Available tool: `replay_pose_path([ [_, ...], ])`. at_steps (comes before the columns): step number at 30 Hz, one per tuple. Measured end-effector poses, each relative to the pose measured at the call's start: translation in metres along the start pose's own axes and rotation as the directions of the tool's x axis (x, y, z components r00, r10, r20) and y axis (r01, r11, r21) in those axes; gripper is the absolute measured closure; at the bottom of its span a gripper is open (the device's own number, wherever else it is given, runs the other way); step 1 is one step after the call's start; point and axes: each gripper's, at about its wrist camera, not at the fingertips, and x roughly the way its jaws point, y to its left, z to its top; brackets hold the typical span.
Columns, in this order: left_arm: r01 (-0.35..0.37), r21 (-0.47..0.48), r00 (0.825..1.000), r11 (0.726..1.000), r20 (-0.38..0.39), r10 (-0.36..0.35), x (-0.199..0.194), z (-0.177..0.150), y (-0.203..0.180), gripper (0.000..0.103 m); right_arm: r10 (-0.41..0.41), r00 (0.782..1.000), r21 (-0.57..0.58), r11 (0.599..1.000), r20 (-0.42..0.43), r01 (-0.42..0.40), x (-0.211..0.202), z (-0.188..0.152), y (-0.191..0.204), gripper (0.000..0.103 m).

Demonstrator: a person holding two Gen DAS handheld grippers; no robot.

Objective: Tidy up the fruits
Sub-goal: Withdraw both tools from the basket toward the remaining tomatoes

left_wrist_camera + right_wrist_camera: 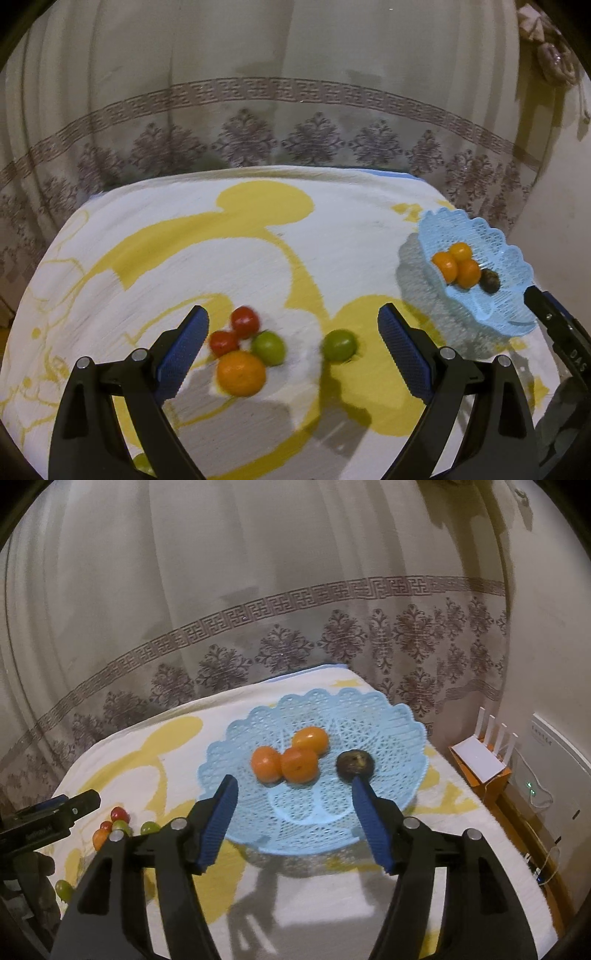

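1. The blue basket sat on the tabletop, holding three oranges and a dark fruit.
2. Left hand-held gripper gaped empty over loose fruit beside the basket.
3. Right hand-held gripper hung parted, empty, above the basket.

Perforated pale-blue plastic basket, matt woven yellow-and-white cloth, glossy smooth-skinned tomatoes.

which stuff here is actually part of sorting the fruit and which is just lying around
Part of the job:
- blue basket
- three oranges and a dark brown fruit lying in it
- loose pile on the cloth: big orange, two red fruits, two green fruits

Just lying about:
- white router beside the table
- patterned curtain
- yellow-print tablecloth
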Motion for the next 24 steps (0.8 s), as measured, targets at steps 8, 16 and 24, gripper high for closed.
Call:
replay_pose_path([
  [8,-0.026,-0.052,1.000,0.998,-0.019,0.025,-0.012,-0.023,0.032,0.011,0.034,0.999,-0.037,0.999,-0.030,-0.035,0.003,-0.010,0.025,0.035],
  [16,-0.055,-0.071,0.998,0.996,-0.039,0.052,-0.023,-0.047,0.054,0.011,0.059,0.996,-0.071,0.996,-0.061,-0.063,0.007,-0.021,0.049,0.034],
  [24,-0.090,-0.077,0.995,0.993,-0.056,0.086,-0.038,-0.077,0.073,0.011,0.078,0.993,-0.109,0.990,-0.092,-0.088,0.010,-0.034,0.072,0.034],
])
